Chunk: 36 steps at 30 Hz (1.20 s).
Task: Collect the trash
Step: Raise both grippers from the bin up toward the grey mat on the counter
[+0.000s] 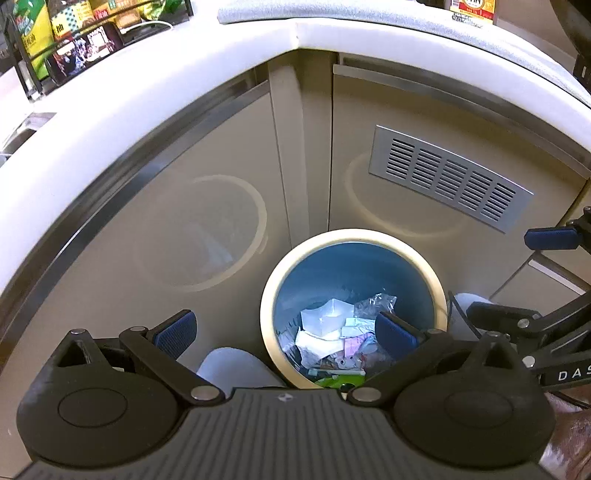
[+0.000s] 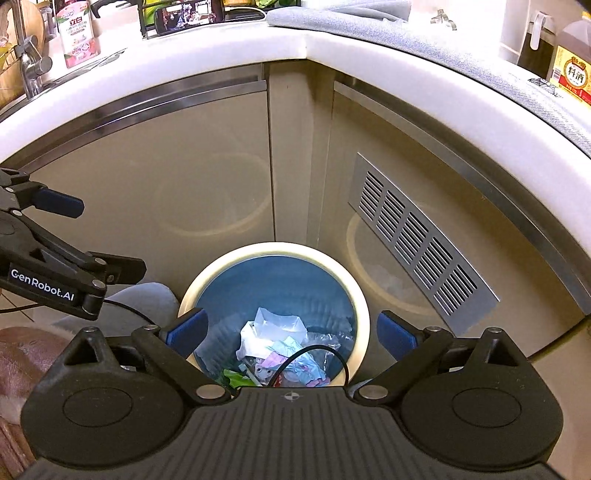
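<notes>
A round bin with a cream rim [image 1: 291,266] and blue inside stands on the floor in the cabinet corner; it also shows in the right wrist view [image 2: 364,306]. Crumpled paper, clear plastic and wrappers [image 1: 332,332] lie inside it, seen too in the right wrist view [image 2: 277,343]. My left gripper [image 1: 284,332] is open and empty above the bin's left rim. My right gripper [image 2: 293,332] is open and empty right above the bin mouth. The right gripper shows at the right edge of the left wrist view [image 1: 517,277]; the left one shows at the left of the right wrist view [image 2: 92,240].
Beige cabinet doors meet at a corner behind the bin, one with a metal vent grille [image 1: 450,177]. A white countertop edge [image 2: 221,55] curves above, holding bottles, a phone [image 1: 85,51] and a grey cloth [image 2: 369,26]. A black cable [image 2: 314,354] loops over the bin.
</notes>
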Tool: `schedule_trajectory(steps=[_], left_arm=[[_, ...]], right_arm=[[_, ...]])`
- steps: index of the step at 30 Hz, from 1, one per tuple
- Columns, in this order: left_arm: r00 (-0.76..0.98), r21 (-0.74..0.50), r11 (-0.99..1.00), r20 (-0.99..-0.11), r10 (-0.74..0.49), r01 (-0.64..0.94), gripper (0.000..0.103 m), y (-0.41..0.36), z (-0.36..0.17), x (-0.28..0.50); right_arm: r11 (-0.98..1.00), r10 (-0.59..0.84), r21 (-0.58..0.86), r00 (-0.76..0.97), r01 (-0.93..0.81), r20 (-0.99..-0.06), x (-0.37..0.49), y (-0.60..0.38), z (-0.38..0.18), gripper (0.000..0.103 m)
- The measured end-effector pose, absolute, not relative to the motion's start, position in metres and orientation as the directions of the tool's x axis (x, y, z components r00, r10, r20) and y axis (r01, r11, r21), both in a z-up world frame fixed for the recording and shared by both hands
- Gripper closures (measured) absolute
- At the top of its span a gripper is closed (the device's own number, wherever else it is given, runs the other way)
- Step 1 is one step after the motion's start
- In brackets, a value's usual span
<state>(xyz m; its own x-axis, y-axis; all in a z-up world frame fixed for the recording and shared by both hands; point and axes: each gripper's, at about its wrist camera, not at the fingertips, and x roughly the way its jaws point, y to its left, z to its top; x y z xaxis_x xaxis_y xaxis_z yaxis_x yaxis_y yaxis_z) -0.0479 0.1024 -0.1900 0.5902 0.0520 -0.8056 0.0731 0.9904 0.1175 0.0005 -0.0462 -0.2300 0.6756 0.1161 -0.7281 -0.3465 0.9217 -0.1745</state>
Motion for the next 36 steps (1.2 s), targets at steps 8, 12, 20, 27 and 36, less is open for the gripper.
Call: schedule_trajectory(steps=[8,12,20,27,36], left_arm=[[0.624,0.137,0.989,-0.779,0.067,0.064,0.0,0.103,-0.184,-0.052],[0.634,0.147,0.987,-0.77,0.074,0.063,0.0,0.102,-0.183,-0.053],[0.639,0.149,0.987,-0.765,0.078,0.058,0.0,0.105,-0.183,-0.055],[0.647,0.161,0.984,-0.759,0.07,0.083,0.0,0.103,-0.177,-0.056],[0.66,0.071,0.995,-0.751,0.007,0.071,0.0,0.11,-0.141,-0.041]], right_arm=[[0.921,0.113,-0.173,0.666,-0.348,-0.737,0.006,-0.045,-0.233,0.004],[0.921,0.112,-0.173,0.664,-0.348,-0.74,0.007,-0.044,-0.234,0.004],[0.921,0.111,-0.172,0.66,-0.349,-0.743,0.009,-0.043,-0.236,0.004],[0.915,0.143,-0.193,0.73,-0.355,-0.668,0.005,-0.042,-0.222,0.004],[0.93,0.23,-0.136,0.828,-0.343,-0.512,0.017,-0.045,-0.161,0.004]])
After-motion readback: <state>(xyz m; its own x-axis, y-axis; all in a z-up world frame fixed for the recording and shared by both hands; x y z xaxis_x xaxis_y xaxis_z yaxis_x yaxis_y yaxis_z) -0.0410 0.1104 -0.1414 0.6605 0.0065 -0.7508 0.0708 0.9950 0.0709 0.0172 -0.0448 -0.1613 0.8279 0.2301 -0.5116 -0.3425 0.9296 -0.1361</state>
